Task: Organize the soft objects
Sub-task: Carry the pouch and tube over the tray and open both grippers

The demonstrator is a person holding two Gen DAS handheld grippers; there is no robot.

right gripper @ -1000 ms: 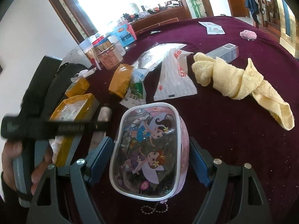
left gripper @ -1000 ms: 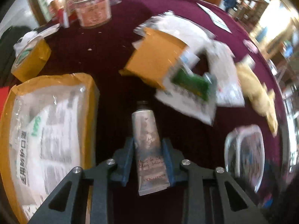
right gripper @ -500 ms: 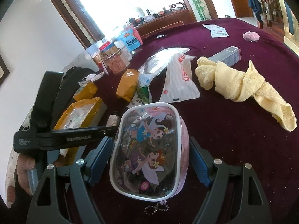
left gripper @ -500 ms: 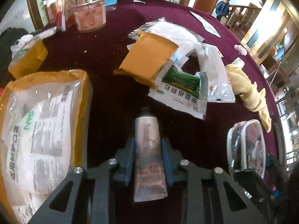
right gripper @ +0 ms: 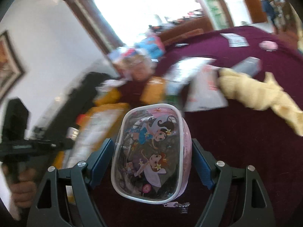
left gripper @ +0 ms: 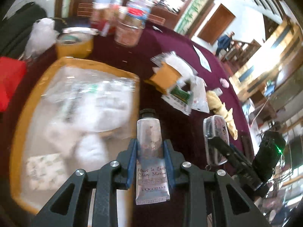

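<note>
On the desk [left gripper: 117,53], a large packet [left gripper: 75,117] lies left of a tube [left gripper: 149,141], a pouch [left gripper: 215,138] right, a towel [left gripper: 223,109] beyond.

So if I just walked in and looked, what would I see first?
Probably the see-through pink pouch with cartoon fairies on it, gripped by the right gripper right at the front of its view. Next, the silvery hand cream tube pinched in the left gripper, with its black cap pointing away over the dark red tablecloth. A crumpled yellow towel lies farther back on the right.
</note>
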